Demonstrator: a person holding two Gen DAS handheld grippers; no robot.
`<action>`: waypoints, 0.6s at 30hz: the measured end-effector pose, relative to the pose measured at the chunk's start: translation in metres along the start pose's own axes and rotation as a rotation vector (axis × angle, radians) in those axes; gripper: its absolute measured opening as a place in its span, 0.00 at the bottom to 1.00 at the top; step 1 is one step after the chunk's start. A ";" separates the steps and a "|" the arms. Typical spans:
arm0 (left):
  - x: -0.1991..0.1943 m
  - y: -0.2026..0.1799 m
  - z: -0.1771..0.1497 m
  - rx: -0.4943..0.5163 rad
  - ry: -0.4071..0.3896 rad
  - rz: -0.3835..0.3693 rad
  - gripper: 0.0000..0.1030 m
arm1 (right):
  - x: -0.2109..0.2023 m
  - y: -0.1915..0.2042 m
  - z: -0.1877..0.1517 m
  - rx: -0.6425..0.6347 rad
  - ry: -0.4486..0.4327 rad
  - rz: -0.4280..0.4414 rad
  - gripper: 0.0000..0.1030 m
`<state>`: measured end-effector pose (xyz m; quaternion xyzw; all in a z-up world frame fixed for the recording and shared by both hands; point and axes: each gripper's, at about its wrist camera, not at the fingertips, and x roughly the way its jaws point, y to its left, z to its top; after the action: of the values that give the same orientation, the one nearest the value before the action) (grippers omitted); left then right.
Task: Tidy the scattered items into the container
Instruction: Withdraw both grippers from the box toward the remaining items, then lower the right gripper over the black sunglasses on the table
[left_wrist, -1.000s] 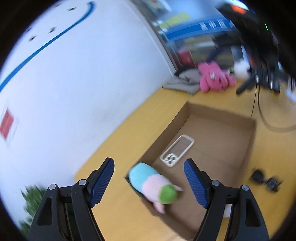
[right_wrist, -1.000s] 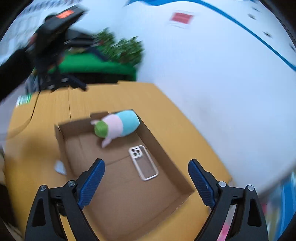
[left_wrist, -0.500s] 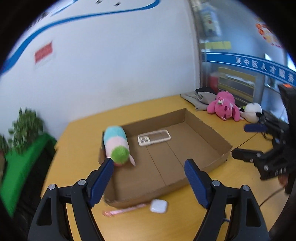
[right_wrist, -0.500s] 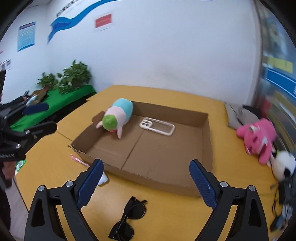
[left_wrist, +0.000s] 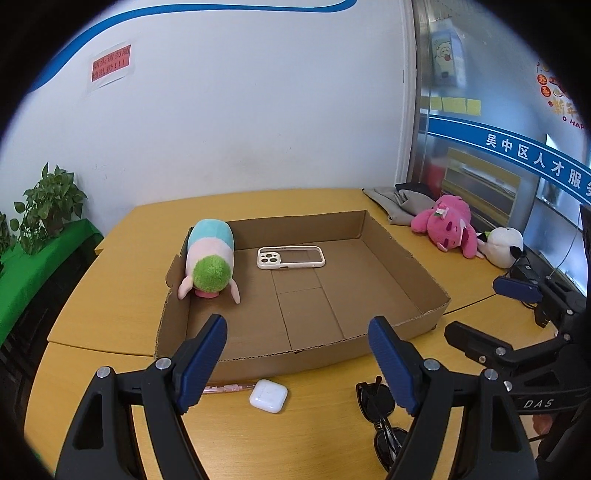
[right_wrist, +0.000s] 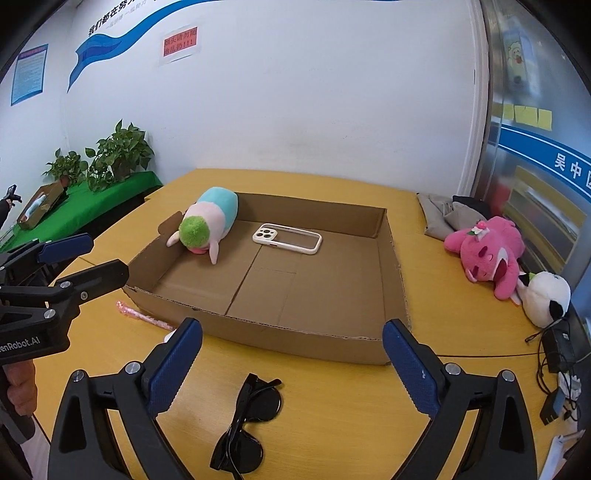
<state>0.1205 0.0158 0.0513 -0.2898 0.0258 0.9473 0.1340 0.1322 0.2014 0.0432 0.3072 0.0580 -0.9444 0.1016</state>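
Since a second ago both views have rolled upright and dropped lower, so the tabletop (left_wrist: 325, 435) now lies level across each frame, and the sunglasses and earbud case have come into sight at the near edge. The left tool (left_wrist: 297, 354) hangs with its blue pads apart and nothing between them. The right tool (right_wrist: 291, 360) has its jaws opening, also with nothing between them.

The shallow cardboard box (left_wrist: 406, 258) sits in the middle of the tabletop. Inside it, a pastel plush toy (left_wrist: 210, 258) with a green head leans against the left wall, and a white phone case (left_wrist: 291, 257) lies flat on the floor near the back wall.

Outside the box, just in front of its near wall, lie a white earbud case (left_wrist: 268, 395), a thin pink item (left_wrist: 227, 387) that may be a wrapped straw, and black sunglasses (right_wrist: 251, 421). To the right of the box, well apart, rest a pink plush bear (right_wrist: 484, 251), a white plush (right_wrist: 546, 297) and folded grey cloth (right_wrist: 443, 218).

Behind stands a white wall (left_wrist: 240, 110) with a red notice (left_wrist: 110, 66); potted plants (right_wrist: 118, 155) stand on a green-covered surface to the left.
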 end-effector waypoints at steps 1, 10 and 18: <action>0.002 0.002 -0.001 -0.008 0.001 0.000 0.77 | 0.004 -0.001 -0.002 0.000 0.007 -0.003 0.97; 0.025 0.003 -0.018 -0.044 0.049 -0.025 0.77 | 0.029 -0.008 -0.014 0.025 0.053 0.012 0.97; 0.042 0.004 -0.032 -0.058 0.100 -0.065 0.77 | 0.042 -0.013 -0.030 0.047 0.087 0.024 0.97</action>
<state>0.1030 0.0176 0.0016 -0.3413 -0.0042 0.9271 0.1547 0.1133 0.2131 -0.0050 0.3511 0.0363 -0.9300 0.1029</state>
